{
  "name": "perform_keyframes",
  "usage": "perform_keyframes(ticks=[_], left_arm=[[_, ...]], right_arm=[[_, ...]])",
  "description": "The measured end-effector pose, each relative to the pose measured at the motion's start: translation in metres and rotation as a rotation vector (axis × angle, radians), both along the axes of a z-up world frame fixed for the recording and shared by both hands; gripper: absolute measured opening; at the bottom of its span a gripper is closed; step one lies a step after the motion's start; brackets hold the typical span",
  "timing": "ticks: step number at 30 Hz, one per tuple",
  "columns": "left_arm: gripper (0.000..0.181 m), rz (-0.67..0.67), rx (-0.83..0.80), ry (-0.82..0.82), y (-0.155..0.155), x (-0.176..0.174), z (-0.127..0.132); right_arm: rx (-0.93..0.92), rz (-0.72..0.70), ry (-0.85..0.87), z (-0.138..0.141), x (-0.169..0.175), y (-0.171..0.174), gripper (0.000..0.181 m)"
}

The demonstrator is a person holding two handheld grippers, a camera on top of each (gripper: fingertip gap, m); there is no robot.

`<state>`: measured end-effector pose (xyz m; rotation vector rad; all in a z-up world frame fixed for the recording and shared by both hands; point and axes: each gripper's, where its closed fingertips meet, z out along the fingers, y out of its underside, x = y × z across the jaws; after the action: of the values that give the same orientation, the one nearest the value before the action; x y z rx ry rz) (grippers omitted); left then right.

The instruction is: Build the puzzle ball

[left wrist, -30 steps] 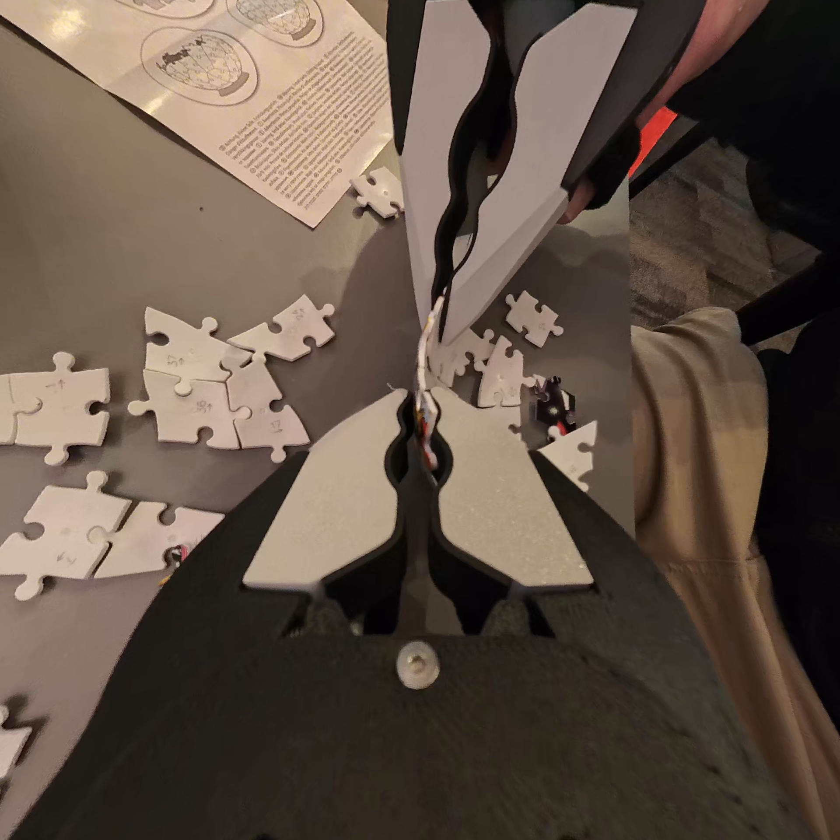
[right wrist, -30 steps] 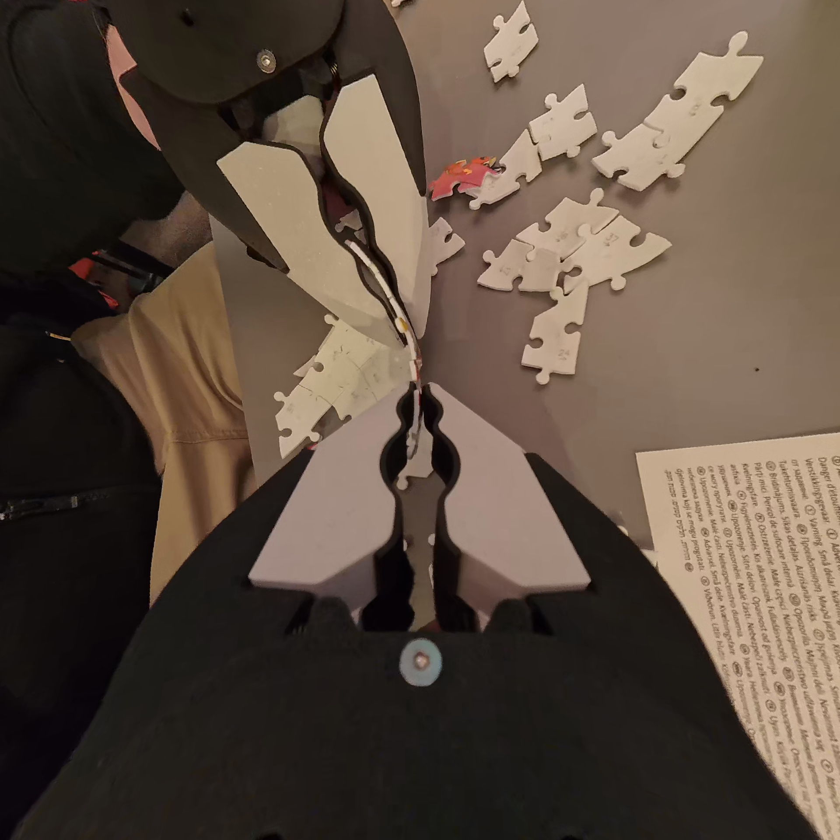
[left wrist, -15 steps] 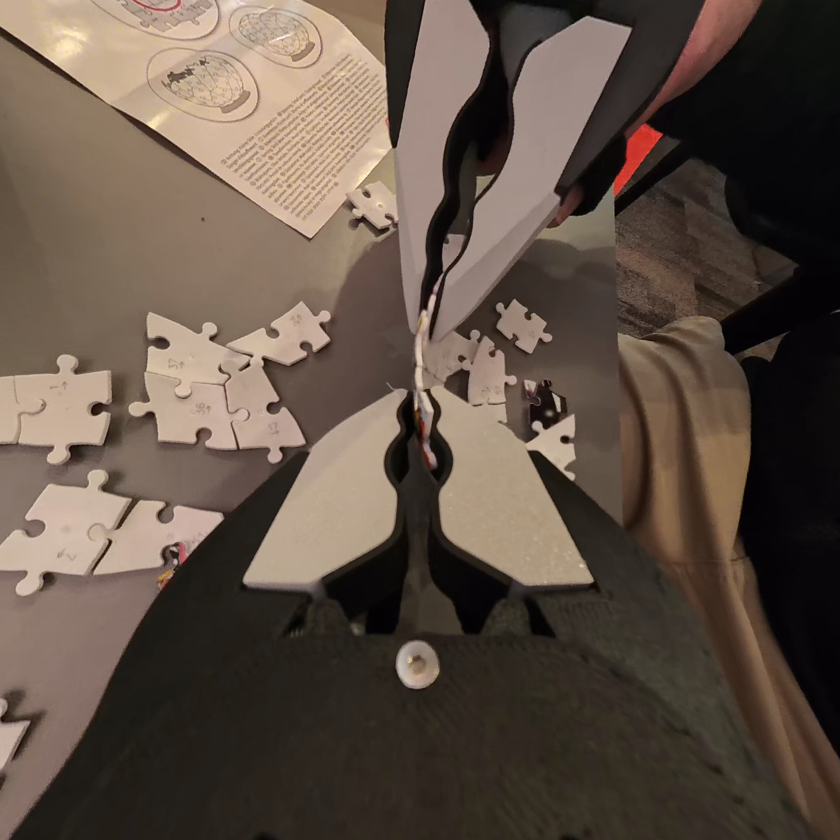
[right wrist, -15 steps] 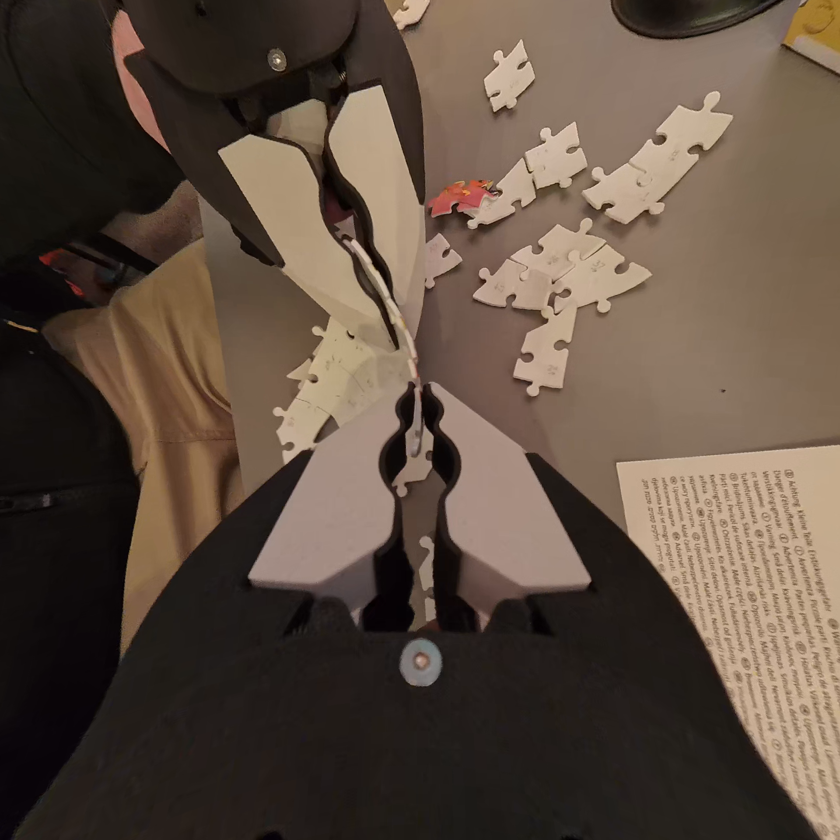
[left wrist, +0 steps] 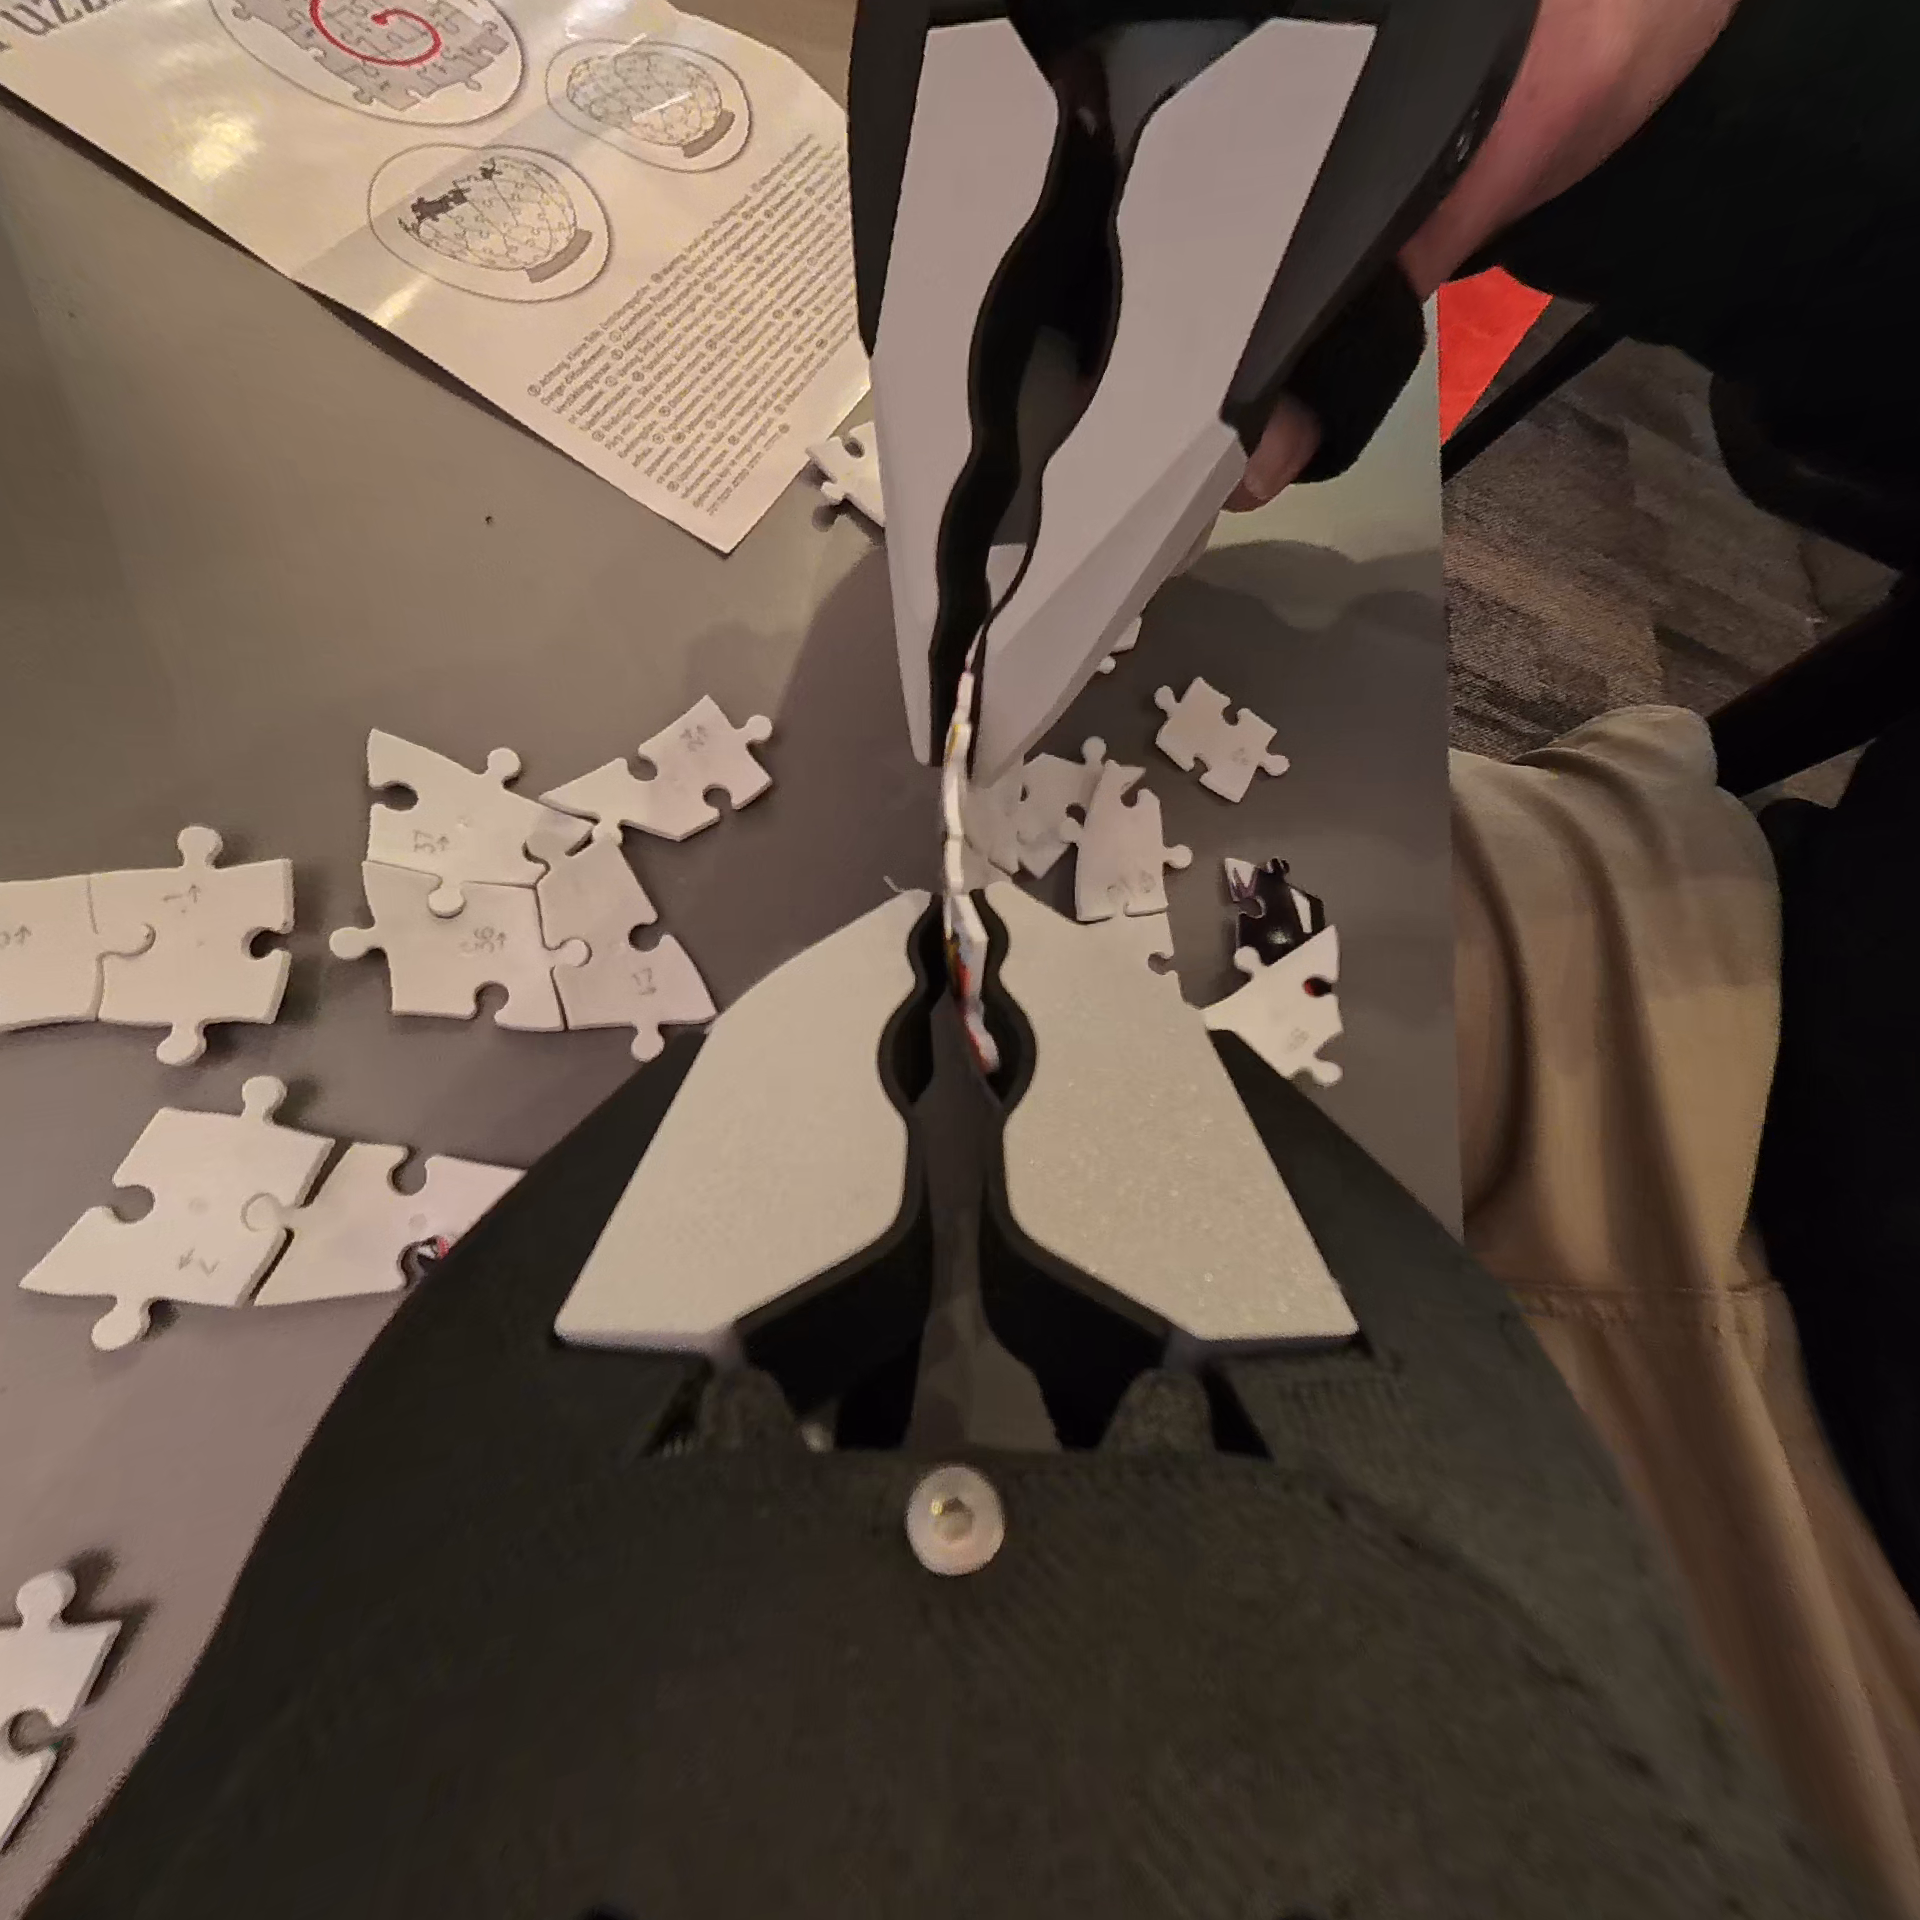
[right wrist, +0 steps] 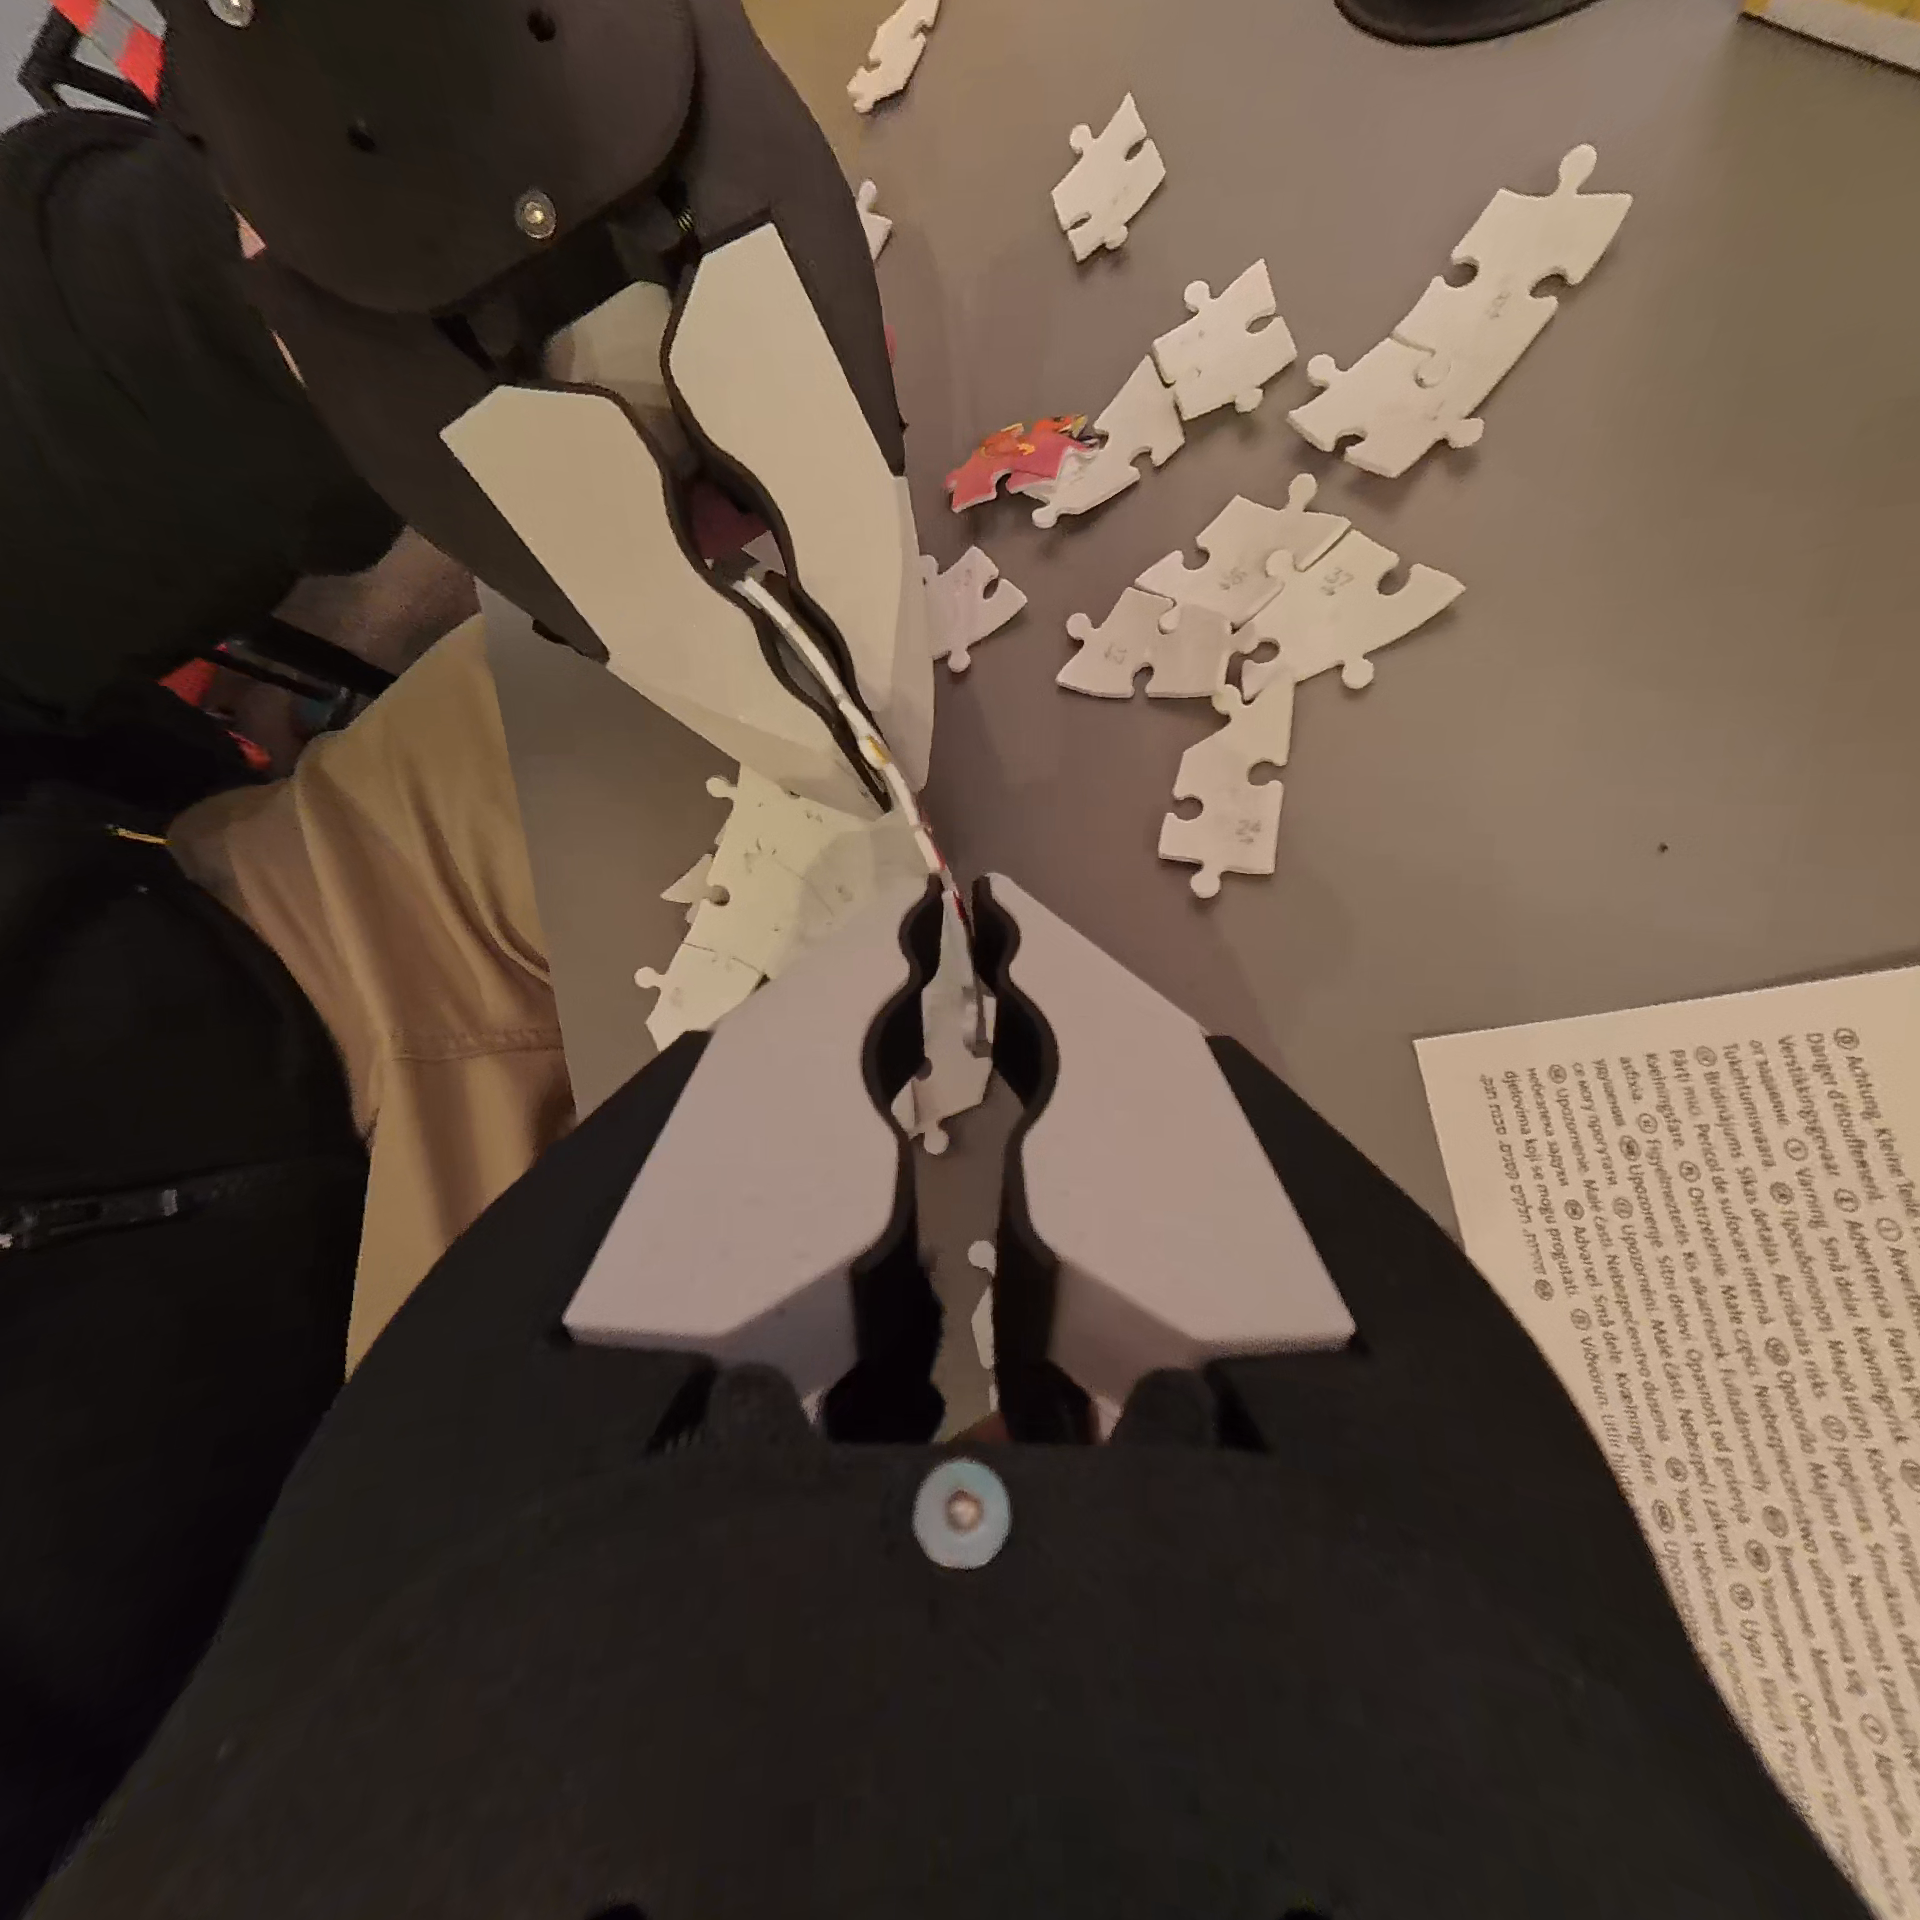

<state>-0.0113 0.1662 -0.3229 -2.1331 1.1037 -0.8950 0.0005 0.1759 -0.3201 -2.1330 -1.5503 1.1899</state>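
Both grippers are held tip to tip above the grey table point(left wrist: 260, 582). My left gripper point(left wrist: 961, 906) is shut on a curved white puzzle piece point(left wrist: 974, 987) held edge-on, with colour print on one face. My right gripper point(left wrist: 958, 764) comes down from the top, shut on another thin piece point(left wrist: 954, 821). The two pieces meet between the tips; I cannot tell if they interlock. In the right wrist view my right gripper point(right wrist: 958, 896) pinches its piece point(right wrist: 951, 1023). There my left gripper point(right wrist: 896, 802) enters from the upper left with its piece point(right wrist: 821, 675).
Several loose white pieces point(left wrist: 499, 914) point(right wrist: 1247, 613) lie face-down on the table, plus a red printed one point(right wrist: 1013, 462) and a dark printed one point(left wrist: 1268, 904). An instruction sheet point(left wrist: 582, 239) point(right wrist: 1714, 1299) lies flat. The table edge point(left wrist: 1444, 727) borders a person's beige trousers point(left wrist: 1610, 1039). Less than 4 cm separates the two grippers' tips.
Both grippers stay shut and tip to tip. They have drifted together over the table: more of the instruction sheet shows in the left wrist view, and the loose pieces sit lower in the right wrist view.
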Motion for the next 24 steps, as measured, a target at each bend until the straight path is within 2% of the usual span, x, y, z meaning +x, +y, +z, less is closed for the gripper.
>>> perform_keyframes(ticks=[14, 17, 24], left_arm=[[0.003, 0.022, -0.005, 0.000, 0.0022, -0.0019, -0.0001], [0.003, 0.019, -0.004, 0.022, 0.0014, 0.0006, -0.0029], [0.003, 0.039, -0.033, 0.008, 0.0022, -0.0033, -0.0038]], right_arm=[[0.068, 0.027, 0.055, 0.0052, -0.0091, -0.0014, 0.010], [0.088, 0.043, 0.034, 0.0032, -0.0091, -0.0026, 0.001], [0.125, 0.033, 0.022, 0.0035, -0.0053, 0.0039, 0.000]])
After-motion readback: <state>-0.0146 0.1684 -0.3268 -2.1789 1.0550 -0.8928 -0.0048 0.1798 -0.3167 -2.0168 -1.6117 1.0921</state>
